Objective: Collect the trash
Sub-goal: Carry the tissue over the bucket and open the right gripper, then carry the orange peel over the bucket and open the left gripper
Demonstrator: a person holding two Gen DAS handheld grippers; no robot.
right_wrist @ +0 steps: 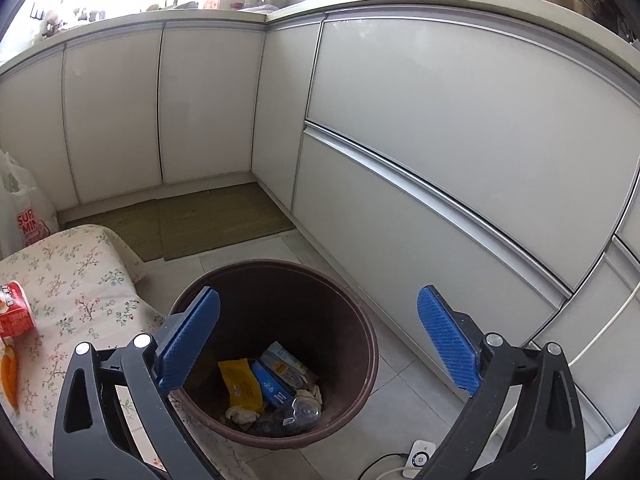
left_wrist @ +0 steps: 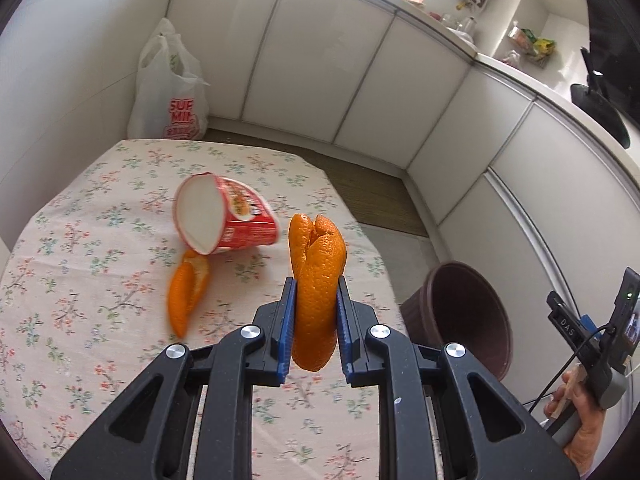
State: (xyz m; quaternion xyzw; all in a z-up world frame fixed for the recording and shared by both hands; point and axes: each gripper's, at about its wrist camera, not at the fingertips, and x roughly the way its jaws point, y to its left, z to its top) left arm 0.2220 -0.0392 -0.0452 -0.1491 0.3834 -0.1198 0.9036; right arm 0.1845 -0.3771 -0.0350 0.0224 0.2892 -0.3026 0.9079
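The surface [left_wrist: 100,208], spread with a flowered cloth, carried a tipped red cup [left_wrist: 228,216] and, just beside it, a loose strip of orange peel [left_wrist: 186,294]. On the floor just off its edge stood the brown bin [right_wrist: 362,344], with wrappers lying in its bottom. The right gripper [right_wrist: 320,344] hung over the bin's mouth, jaws spread wide and empty. The left gripper [left_wrist: 316,320] was clenched on a second, larger orange peel [left_wrist: 318,280], held above the cloth with its ends sticking out past the pads. To do this step well, the grip probably had to hold until the peel was fully over the bin's mouth, clear of the right gripper.
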